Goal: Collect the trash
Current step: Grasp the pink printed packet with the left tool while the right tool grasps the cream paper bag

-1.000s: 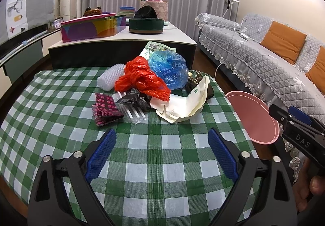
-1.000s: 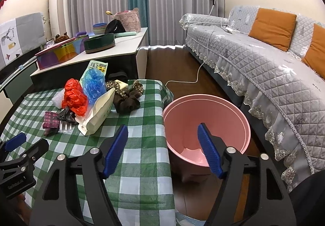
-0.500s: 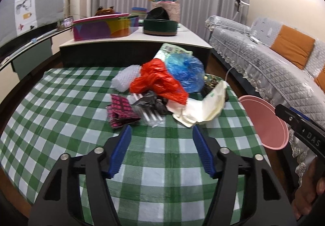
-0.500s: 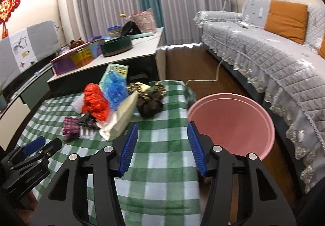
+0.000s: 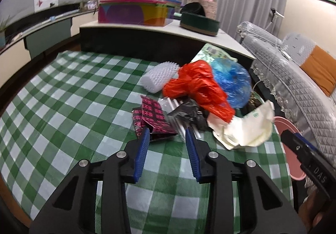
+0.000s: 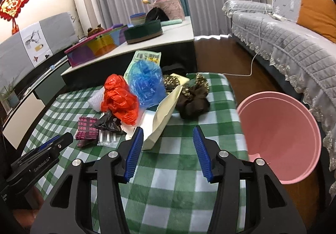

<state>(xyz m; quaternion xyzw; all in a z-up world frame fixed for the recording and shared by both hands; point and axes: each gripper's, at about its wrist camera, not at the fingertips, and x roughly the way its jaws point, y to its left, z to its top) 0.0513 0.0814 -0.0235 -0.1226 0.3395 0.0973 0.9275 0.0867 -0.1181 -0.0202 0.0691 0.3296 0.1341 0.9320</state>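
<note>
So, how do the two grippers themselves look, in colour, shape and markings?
Both the left gripper and the right gripper have black angular bodies with silver screws and two ribbed blue pads. White lettering marks their sides: "GenRobot.AI" on the left, "DAS" on the right.

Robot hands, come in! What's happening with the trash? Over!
Left gripper open, nosing at the pink-and-black wrapper. Right gripper open, empty, near the cream bag. Trash heaped on the checked table; pink bin alongside. Nothing blocking.

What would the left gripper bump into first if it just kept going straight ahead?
Probably the dark wrapper with pink print, lying just past the open left gripper, with clear plastic tubes beside it. Depth is hard to judge through this lens.
</note>
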